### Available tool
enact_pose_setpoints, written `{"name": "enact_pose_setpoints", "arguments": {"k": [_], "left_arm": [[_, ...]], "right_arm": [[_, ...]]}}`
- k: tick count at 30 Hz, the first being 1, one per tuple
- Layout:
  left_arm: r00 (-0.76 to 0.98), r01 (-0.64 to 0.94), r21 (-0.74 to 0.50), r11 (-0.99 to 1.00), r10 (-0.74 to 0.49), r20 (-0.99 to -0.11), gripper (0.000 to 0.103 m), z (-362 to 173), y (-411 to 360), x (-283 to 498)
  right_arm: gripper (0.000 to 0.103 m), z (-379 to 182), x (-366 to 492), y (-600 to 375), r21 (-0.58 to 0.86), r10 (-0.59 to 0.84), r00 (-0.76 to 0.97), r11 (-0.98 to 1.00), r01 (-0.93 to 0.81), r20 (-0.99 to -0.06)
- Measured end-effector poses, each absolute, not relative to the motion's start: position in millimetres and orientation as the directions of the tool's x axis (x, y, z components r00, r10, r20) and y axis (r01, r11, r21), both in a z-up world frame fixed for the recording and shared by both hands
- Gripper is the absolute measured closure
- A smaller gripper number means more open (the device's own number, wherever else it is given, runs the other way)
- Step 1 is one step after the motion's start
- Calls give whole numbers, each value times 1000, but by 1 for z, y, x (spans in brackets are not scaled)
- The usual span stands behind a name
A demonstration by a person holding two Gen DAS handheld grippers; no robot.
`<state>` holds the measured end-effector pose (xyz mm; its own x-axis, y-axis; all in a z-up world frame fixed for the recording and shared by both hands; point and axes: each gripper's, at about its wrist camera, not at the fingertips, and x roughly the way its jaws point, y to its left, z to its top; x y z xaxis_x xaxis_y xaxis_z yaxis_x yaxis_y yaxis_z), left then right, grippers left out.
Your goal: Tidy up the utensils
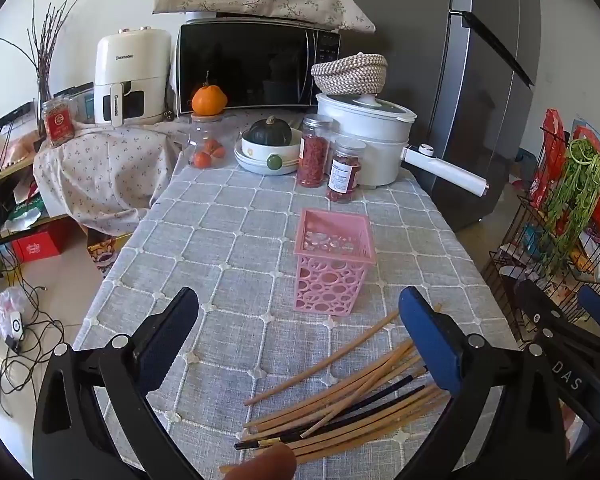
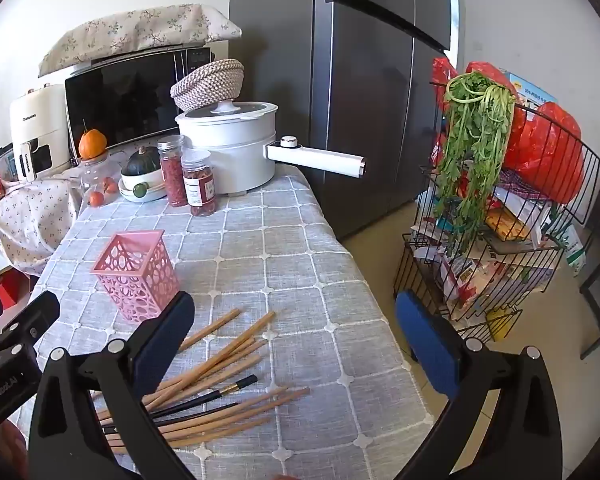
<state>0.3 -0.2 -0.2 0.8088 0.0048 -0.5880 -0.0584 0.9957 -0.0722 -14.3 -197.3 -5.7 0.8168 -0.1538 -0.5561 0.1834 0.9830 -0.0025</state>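
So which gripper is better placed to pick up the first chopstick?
Probably the right gripper: open, with the loose wooden chopsticks spread between its fingers. The left gripper, also open, faces the pink perforated holder.

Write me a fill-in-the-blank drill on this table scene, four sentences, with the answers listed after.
1. The pink holder stands upright and holds ____ chopsticks.
2. Among the wooden chopsticks on the checked tablecloth lie a few that are ____ in colour.
3. The left gripper and the right gripper both have their jaws ____.
4. The woven basket sits upside down on the white ____.

Answers: no; black; open; pot
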Motion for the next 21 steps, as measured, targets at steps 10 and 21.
{"name": "enact_pose_setpoints", "arguments": {"k": [10, 21], "left_arm": [[805, -61, -89, 994, -4, -593, 7, 1, 1, 0], [813, -48, -73, 996, -3, -583, 7, 2, -5, 0]], "right_arm": [[5, -7, -15, -196, 9, -144, 816, 984, 179, -560], [5, -7, -16, -196, 3, -146, 816, 984, 178, -559]]}}
